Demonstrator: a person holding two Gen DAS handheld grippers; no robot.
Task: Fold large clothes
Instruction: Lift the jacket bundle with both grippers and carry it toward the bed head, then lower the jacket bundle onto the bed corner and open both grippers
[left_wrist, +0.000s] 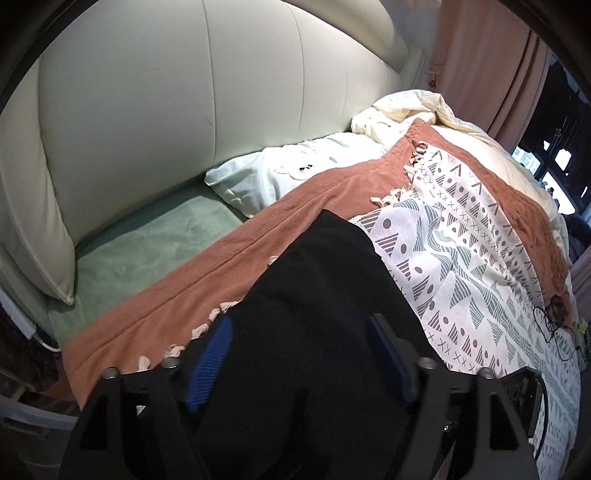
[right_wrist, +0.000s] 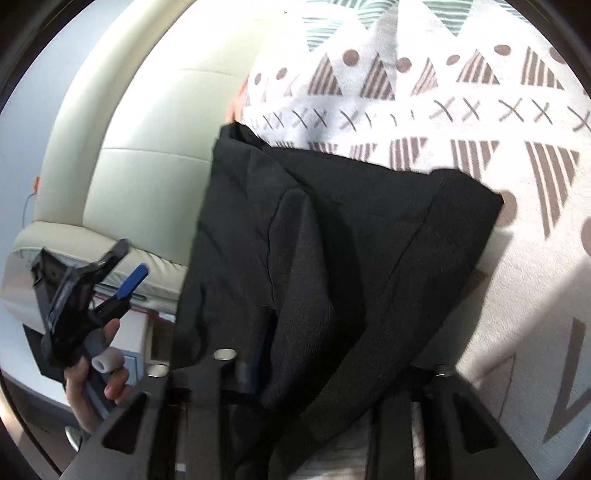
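Note:
A black garment (left_wrist: 325, 295), folded into a thick stack, lies on the patterned white blanket (left_wrist: 461, 229) on a bed. My left gripper (left_wrist: 299, 360) stands open, its blue pads (left_wrist: 210, 362) wide apart on either side of the near end of the cloth. In the right wrist view the same black garment (right_wrist: 332, 240) fills the middle, its near edge draped over my right gripper (right_wrist: 347, 362). Those jaws stand apart with cloth loose between them, and most of the pads are hidden. The left gripper (right_wrist: 129, 266) shows at the left, held by a hand (right_wrist: 92, 387).
An orange blanket (left_wrist: 221, 258) lies under the patterned one. Beyond are a green sheet (left_wrist: 147, 251), a pale pillow (left_wrist: 295, 173), a crumpled cream duvet (left_wrist: 406, 107) and the padded cream headboard (left_wrist: 184, 92). A dark cable (left_wrist: 554, 321) lies at the right bed edge near a pink curtain (left_wrist: 487, 55).

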